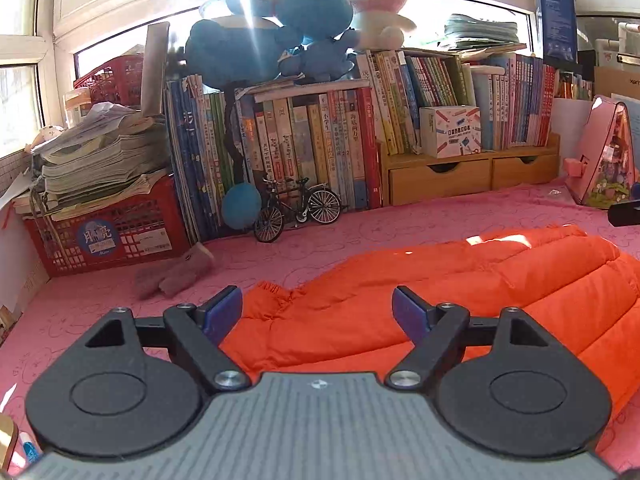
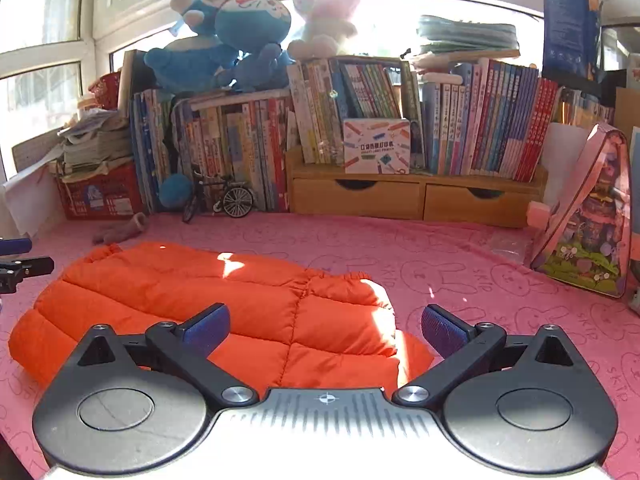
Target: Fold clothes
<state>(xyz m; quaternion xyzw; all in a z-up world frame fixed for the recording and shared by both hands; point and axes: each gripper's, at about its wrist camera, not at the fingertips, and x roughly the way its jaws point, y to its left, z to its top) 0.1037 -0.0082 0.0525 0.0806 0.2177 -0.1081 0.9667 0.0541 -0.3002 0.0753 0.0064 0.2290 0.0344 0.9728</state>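
Note:
An orange quilted puffer garment lies flat on the pink cloth-covered table. In the left wrist view my left gripper hovers open over its left end, blue pads wide apart with nothing between them. In the right wrist view the same orange garment spreads from the left to the centre. My right gripper is open above the garment's right end, holding nothing. The left gripper's tip shows at the left edge of that view, beside the garment.
Books line the back on a wooden drawer shelf. A small model bicycle, a red crate stacked with papers and a grey-purple cloth item sit at the back left. A pink triangular bag stands at the right. Plush toys top the books.

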